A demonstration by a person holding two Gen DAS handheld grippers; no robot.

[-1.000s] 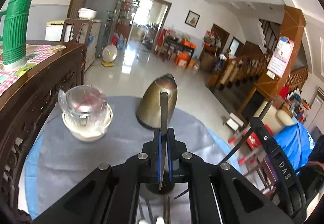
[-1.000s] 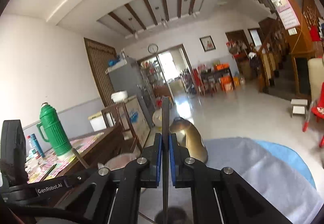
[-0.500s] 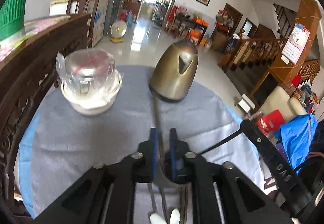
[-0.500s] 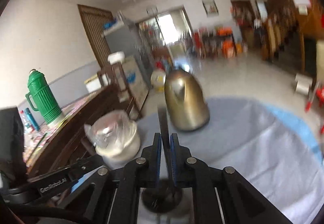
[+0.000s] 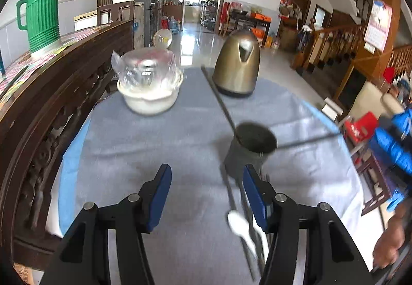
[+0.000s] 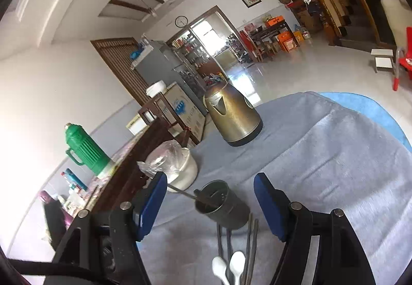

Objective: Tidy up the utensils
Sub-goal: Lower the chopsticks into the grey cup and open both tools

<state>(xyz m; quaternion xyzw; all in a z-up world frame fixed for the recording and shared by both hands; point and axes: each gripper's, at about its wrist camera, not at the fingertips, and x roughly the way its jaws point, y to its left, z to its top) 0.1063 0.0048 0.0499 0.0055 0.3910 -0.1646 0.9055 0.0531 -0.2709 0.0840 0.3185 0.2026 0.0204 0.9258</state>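
Close up, left gripper (image 5: 206,197) jaws seen opening, nothing pinched; right gripper (image 6: 209,205) jaws opening too, nothing btwn. White spoons (image 6: 229,268) & dark sticks laid flat on grey cloth (image 5: 144,146). Just past them, dark cup (image 5: 251,147) w/ 2 long sticks leaned inside. Far back: covered bowl (image 5: 149,84), gold kettle (image 5: 238,63).

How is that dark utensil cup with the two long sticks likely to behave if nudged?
The dark cup looks narrow and tall, so probably tippy. Two long sticks lean out far past its rim on opposite sides, likely adding leverage; bumping one could topple it. The grey cloth under it may damp sliding, favouring tipping over skidding.
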